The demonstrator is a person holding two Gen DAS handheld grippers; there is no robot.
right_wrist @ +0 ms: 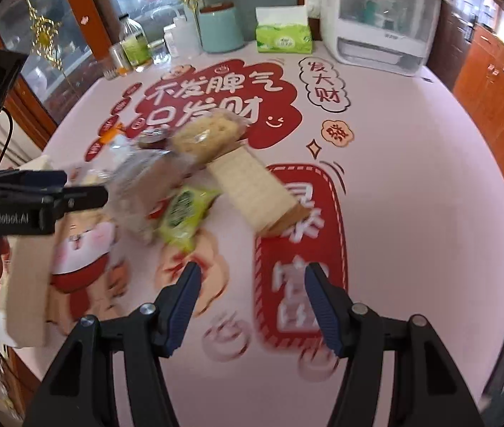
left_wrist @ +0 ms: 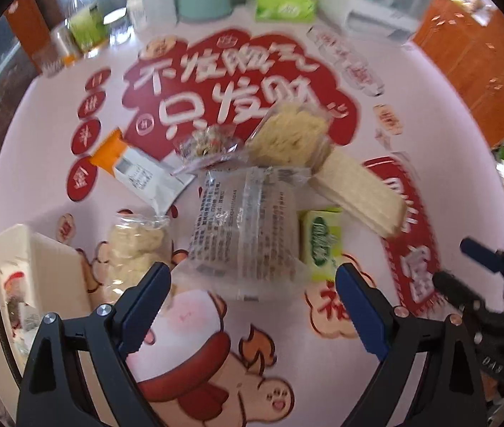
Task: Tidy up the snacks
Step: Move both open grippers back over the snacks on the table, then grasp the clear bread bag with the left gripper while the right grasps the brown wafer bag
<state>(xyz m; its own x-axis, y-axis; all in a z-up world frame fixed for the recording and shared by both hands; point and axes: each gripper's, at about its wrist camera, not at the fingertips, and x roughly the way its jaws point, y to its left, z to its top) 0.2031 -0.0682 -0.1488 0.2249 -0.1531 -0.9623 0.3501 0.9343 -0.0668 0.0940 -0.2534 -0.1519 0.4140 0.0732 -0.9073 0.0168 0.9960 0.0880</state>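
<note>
Both the left gripper (left_wrist: 252, 306) and the right gripper (right_wrist: 252, 306) have their fingers spread around nothing, while the snacks (left_wrist: 245, 227) lie heaped mid-counter (right_wrist: 412, 185) and the box (left_wrist: 52, 259) at nine o'clock holds little, so the sorting looks barely begun.

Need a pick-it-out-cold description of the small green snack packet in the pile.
On the pink printed tablecloth, find the snack pile at its centre. The green packet lies at the pile's near edge, between the large clear-wrapped pack and the long pale wafer stack. It is the only yellow-green wrapper there.
</note>
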